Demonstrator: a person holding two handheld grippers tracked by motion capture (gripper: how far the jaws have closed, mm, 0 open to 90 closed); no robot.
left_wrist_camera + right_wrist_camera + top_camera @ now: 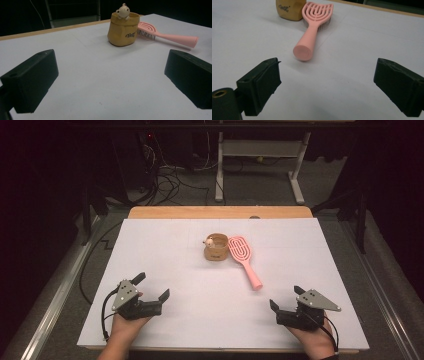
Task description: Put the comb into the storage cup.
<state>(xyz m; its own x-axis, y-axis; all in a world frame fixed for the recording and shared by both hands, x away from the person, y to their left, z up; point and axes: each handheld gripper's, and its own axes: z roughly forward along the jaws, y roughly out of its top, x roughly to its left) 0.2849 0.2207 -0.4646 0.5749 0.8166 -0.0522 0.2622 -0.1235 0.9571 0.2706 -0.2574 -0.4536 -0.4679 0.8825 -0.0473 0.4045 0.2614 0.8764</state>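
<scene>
High view: both tools spread, empty; pink brush (244, 259) ahead of right tool (285, 299).

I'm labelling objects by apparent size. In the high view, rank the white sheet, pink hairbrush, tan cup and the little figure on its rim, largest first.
1. White sheet
2. Pink hairbrush, longest of the small items
3. Tan cup
4. Little figure

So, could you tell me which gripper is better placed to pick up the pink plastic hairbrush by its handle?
The right gripper. The pink plastic hairbrush points its handle end toward that side, just ahead of the open jaws. The left gripper sits farther away, with the tan pot partly in front of the brush.
</scene>
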